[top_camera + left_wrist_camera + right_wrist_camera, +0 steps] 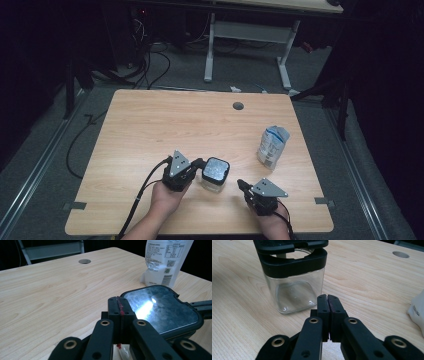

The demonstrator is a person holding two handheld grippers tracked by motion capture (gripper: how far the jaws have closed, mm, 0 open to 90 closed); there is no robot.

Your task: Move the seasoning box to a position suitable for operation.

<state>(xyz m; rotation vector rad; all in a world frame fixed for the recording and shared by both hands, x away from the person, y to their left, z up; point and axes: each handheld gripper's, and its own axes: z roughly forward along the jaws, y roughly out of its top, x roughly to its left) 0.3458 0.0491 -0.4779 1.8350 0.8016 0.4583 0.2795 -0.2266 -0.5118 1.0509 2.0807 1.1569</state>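
Presently, the glass jar [295, 292] with a black lid [162, 308] stands on the counter [150, 130], between both grippers. Left gripper [120, 312] and right gripper [328, 307] fingers are clenched, empty. The white pouch [166, 261] bears a barcode and tiny unreadable print.

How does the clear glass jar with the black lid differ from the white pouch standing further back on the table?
The clear square glass jar with a black lid is rigid and see-through, looking empty; the white and blue printed plastic pouch is soft, crumpled and opaque. The jar sits right beside the left hand-held gripper; the pouch stands apart, nearer the table's right edge. The jar's top is flat; the pouch's is pinched. Both stand upright on the light wooden table.
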